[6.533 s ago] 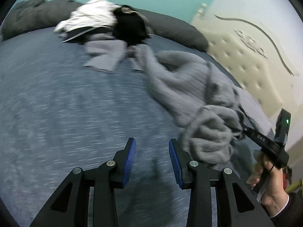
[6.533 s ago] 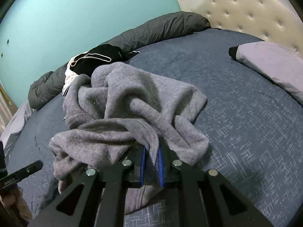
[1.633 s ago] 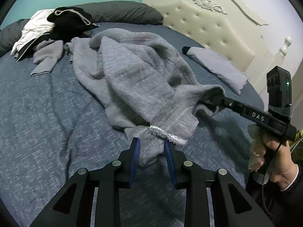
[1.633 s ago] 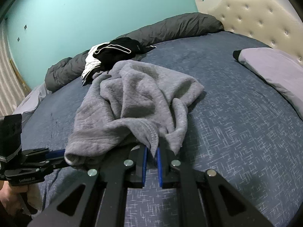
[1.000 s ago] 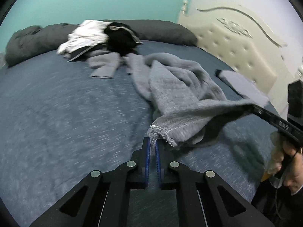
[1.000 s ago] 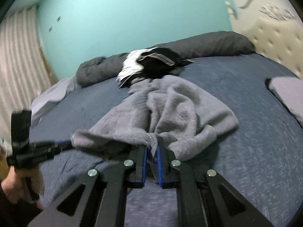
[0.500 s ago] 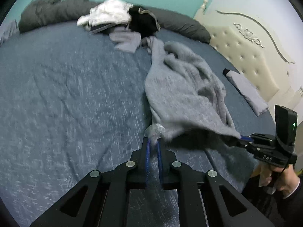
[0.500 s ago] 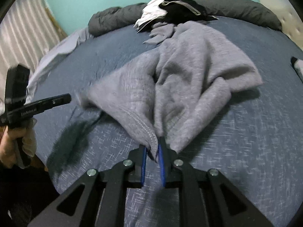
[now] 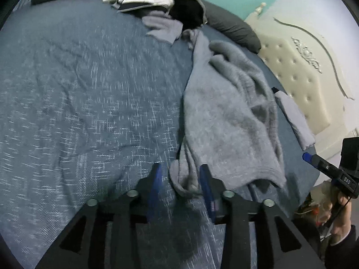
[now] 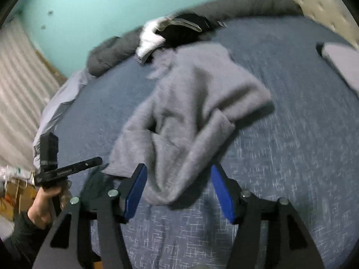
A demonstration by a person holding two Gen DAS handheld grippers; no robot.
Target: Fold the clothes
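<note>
A grey fleece garment (image 9: 226, 114) lies stretched along the blue bed, its near end bunched. My left gripper (image 9: 180, 177) is open, and that bunched corner lies loose between its blue pads. In the right wrist view the same grey garment (image 10: 190, 112) spreads in front of my right gripper (image 10: 178, 179), which is wide open with the cloth's near edge resting between the fingers. The left gripper (image 10: 98, 160) also shows at the left of the right wrist view, held by a hand. The right gripper (image 9: 307, 157) shows at the right edge of the left wrist view.
A heap of white, black and grey clothes (image 9: 161, 2) lies at the far side against a dark bolster (image 9: 231, 27). A folded lilac item (image 9: 294, 118) rests by the cream tufted headboard (image 9: 300, 78). The blue bedspread (image 9: 78, 89) stretches broad to the left.
Both grippers have opened and let go of the grey garment's corners, and the garment has dropped flat onto the bed. Both views are blurred by motion.
</note>
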